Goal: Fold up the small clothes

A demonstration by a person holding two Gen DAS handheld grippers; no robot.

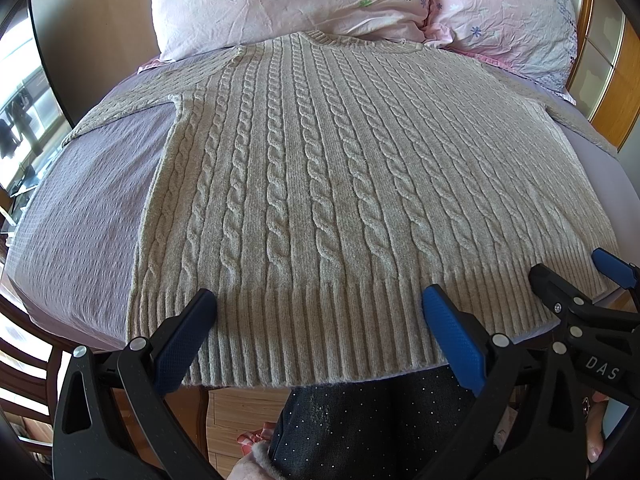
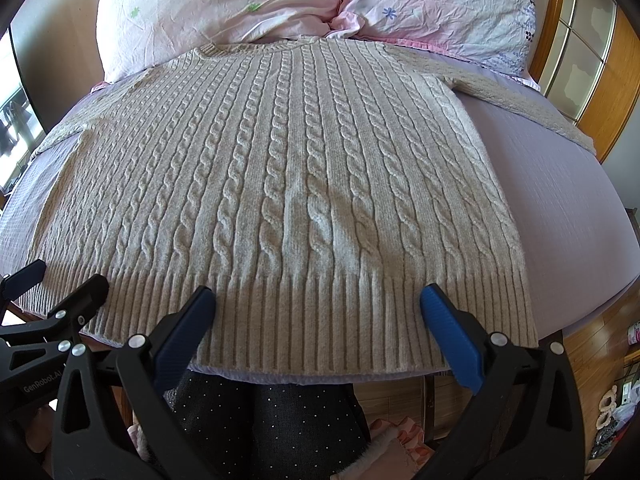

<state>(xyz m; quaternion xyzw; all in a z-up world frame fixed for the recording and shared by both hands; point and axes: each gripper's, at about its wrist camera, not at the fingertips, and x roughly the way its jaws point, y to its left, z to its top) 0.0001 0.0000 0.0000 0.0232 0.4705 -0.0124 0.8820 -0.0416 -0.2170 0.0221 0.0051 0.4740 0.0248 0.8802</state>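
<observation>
A bed (image 1: 80, 208) with a lilac, finely puckered sheet fills both views, and on it a sweater (image 1: 340, 184) lies flat and spread out, neck toward the pillows and hem at the near edge. It is a grey-beige cable knit: raised rope-like twists run in parallel columns from collar to waist, with plain stitch between them, ending in a broad band of straight vertical ribbing that slightly overhangs the bed's edge. One sleeve (image 1: 120, 108) stretches out to the left and the other (image 2: 520, 104) to the right, both lying on the sheet. Two pillows (image 1: 288, 4) in crinkled pale pink cotton, printed with small flowers and a tree, lean at the head, just touching the collar. The left tool (image 1: 320, 312) hovers level over the ribbed hem left of centre, its fingers spread wide and holding nothing; the pads (image 1: 452, 336) are blue and dimpled on black plastic arms with silver rivets. The right tool (image 2: 318, 312) is posed the same way over the hem further right, also gaping wide and empty. Each tool shows at the edge of the other's view, side by side and near.
</observation>
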